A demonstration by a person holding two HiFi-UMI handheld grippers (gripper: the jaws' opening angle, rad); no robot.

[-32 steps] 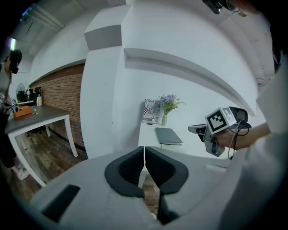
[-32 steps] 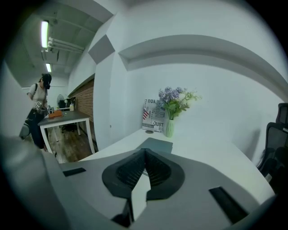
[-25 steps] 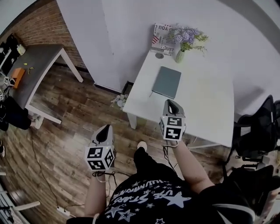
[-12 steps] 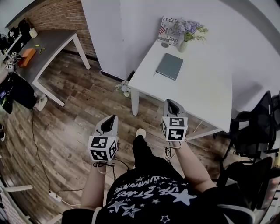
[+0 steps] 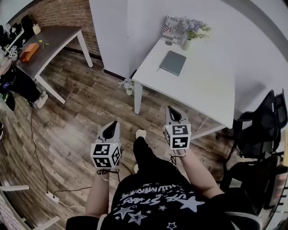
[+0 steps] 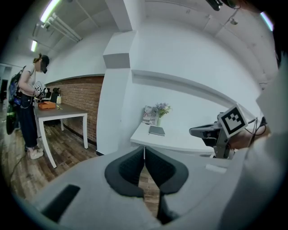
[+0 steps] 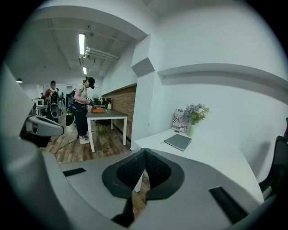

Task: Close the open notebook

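Two in hand: left hand-held gripper (image 5: 112,124) and right hand-held gripper (image 5: 170,110), both clenched and empty, at lower centre. One slate-grey closed notebook (image 5: 173,63) lies at upper centre on one white rectangular surface (image 5: 202,90), near one vase of purple flowers (image 5: 191,32). Room: wood-plank floor (image 5: 76,121), brick wall (image 5: 63,9) at upper left.

Slate-grey rectangular notebook (image 5: 173,63) on plain white table (image 5: 204,96). Brown wood-plank floor (image 5: 76,130). Red-brown brick wall (image 5: 63,9). Black shirt (image 5: 153,202), white stars. Cubes of left gripper (image 5: 112,124), right gripper (image 5: 171,110): black-and-white square markers.

Closed notebook (image 7: 178,142) on white table (image 7: 216,159)
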